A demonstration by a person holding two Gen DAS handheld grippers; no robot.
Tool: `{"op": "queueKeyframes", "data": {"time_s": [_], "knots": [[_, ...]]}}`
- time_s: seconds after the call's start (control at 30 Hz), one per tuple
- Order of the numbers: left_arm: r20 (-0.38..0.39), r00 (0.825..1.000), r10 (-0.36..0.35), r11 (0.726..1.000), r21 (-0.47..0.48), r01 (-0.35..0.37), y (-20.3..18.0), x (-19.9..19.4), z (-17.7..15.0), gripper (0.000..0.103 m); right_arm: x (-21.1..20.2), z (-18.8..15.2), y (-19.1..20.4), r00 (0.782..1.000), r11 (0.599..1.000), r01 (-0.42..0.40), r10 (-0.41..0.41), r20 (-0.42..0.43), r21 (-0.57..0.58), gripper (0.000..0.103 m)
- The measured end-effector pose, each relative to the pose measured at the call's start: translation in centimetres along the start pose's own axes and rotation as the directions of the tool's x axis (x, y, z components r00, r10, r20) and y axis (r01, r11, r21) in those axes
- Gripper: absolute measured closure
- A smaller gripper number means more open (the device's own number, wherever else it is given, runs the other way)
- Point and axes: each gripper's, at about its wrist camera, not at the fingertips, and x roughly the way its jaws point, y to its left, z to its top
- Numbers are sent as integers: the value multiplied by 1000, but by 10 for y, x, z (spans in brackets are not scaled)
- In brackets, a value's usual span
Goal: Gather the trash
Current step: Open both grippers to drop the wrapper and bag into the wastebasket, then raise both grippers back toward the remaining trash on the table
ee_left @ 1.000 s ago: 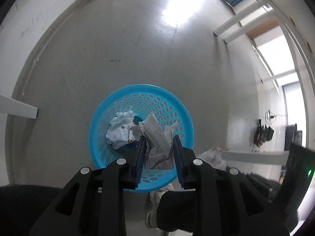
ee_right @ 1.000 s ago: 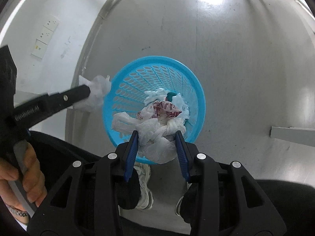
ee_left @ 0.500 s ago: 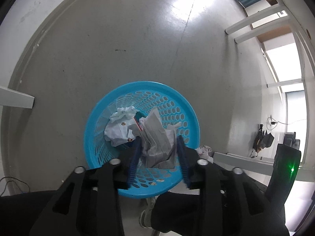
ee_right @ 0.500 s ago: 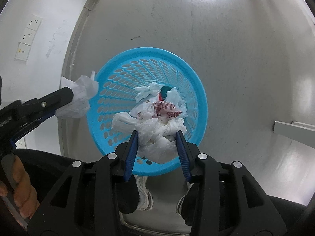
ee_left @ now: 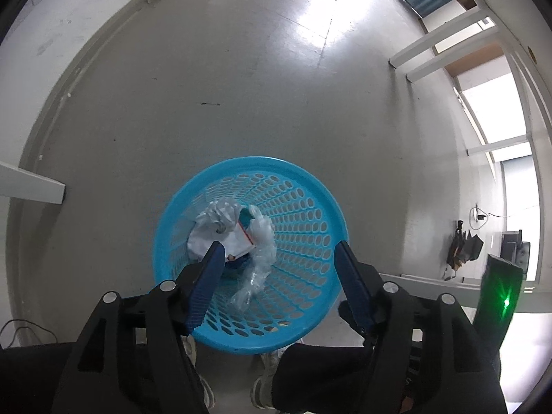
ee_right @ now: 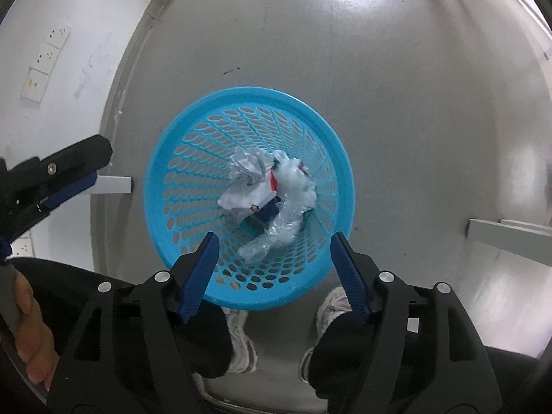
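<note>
- Seen from above: a round blue basket (ee_right: pixel 248 110) with a perforated wall, standing on a pale grey floor (ee_left: pixel 276 86) close to a white wall (ee_right: pixel 51 17).
- Inside the basket, at the bottom: a crumpled white paper ball (ee_right: pixel 246 167), a crinkled clear plastic bag (ee_right: pixel 286 220), and a flat white wrapper with a red edge (ee_right: pixel 265 193).
- Left gripper (ee_left: pixel 277 270) poised above the near rim, jaws spreading apart and already wide, with nothing between them.
- Right gripper (ee_right: pixel 272 262) pointing straight down over the same basket, jaws likewise opening, wide and empty.
- A second ago, each pair of jaws pinched a wad: striped crumpled paper in the left, a bunched white bag in the right. Half a second ago, both still gripped.
- Now both wads gone from the jaws and lying among the rubbish in the basket, well below the blue pads.
- Meaning for the task: both pieces apparently dropped in cleanly; nothing caught on the rim, nothing spilled onto the floor beside the basket.
- White shoes (ee_right: pixel 241 331) of the person visible below the basket, dark sleeves at the frame's lower edge, a hand (ee_right: pixel 24 338) gripping the left handle.
- No loose rubbish visible on the floor in either view; likely next, a turn away to look for more.
</note>
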Motion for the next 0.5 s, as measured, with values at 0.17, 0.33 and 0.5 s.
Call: {"op": "queueKeyframes", "data": {"time_s": [0.17,0.33,0.5], "knots": [[43,999,31,999,17,-32,0,-15,-4,37,-19,-13,2,998,999,45,-44,47,-19,34],[99,994,52,995,76,-59,-7,-43,-18,33,-40,-31,3,993,997,71,-68,92,-25,33],[144,989,46,985,159,-68,-16,-66,-34,33,-72,-53,8,983,996,77,-69,170,-41,33]]}}
